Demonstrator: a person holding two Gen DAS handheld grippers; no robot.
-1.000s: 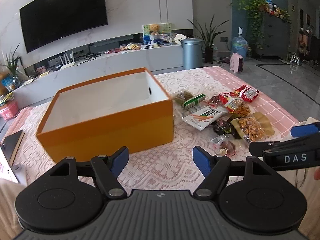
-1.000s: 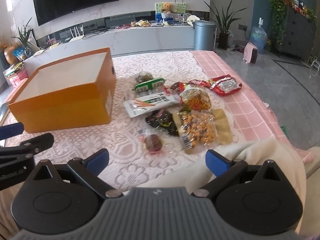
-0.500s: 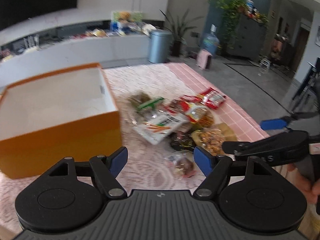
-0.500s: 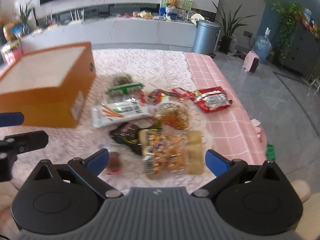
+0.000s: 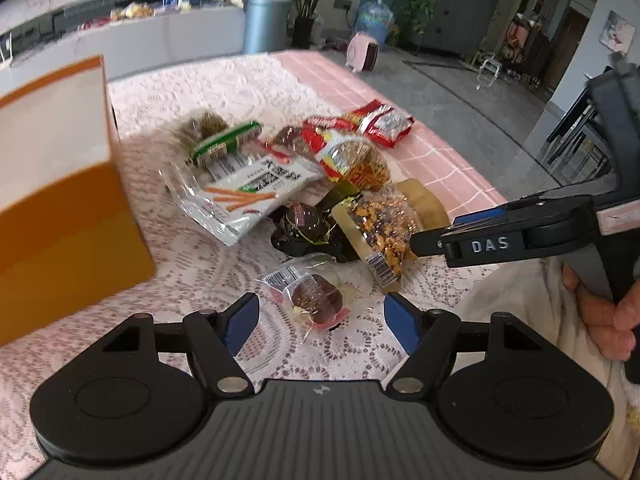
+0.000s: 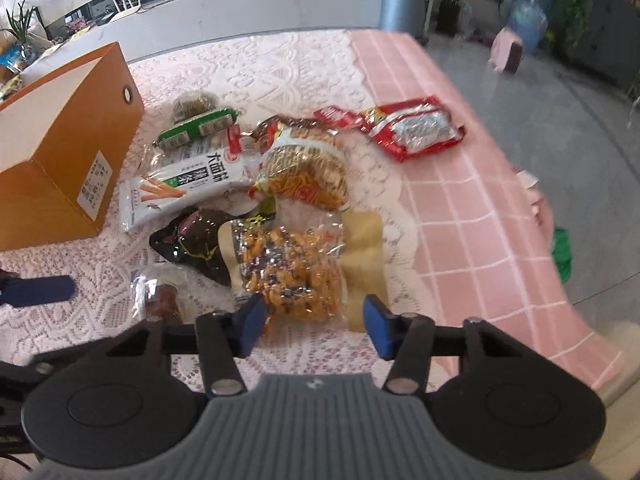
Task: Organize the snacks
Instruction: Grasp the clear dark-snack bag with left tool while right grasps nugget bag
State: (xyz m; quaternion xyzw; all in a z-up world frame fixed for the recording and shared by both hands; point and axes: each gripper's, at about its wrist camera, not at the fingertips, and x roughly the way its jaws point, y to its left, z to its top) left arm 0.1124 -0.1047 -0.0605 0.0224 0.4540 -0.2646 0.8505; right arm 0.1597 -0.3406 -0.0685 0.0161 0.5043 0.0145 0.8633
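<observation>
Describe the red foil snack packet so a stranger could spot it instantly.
Start at the orange box, then cross the snack pile to its far side. The red foil packet lies apart on the bare pink checked cloth, the only snack off the lace.

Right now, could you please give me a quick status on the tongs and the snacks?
Left tongs open over wrapped brown snack. Right tongs just narrowing, open, at orange snack bag. Orange box unobstructed.
</observation>
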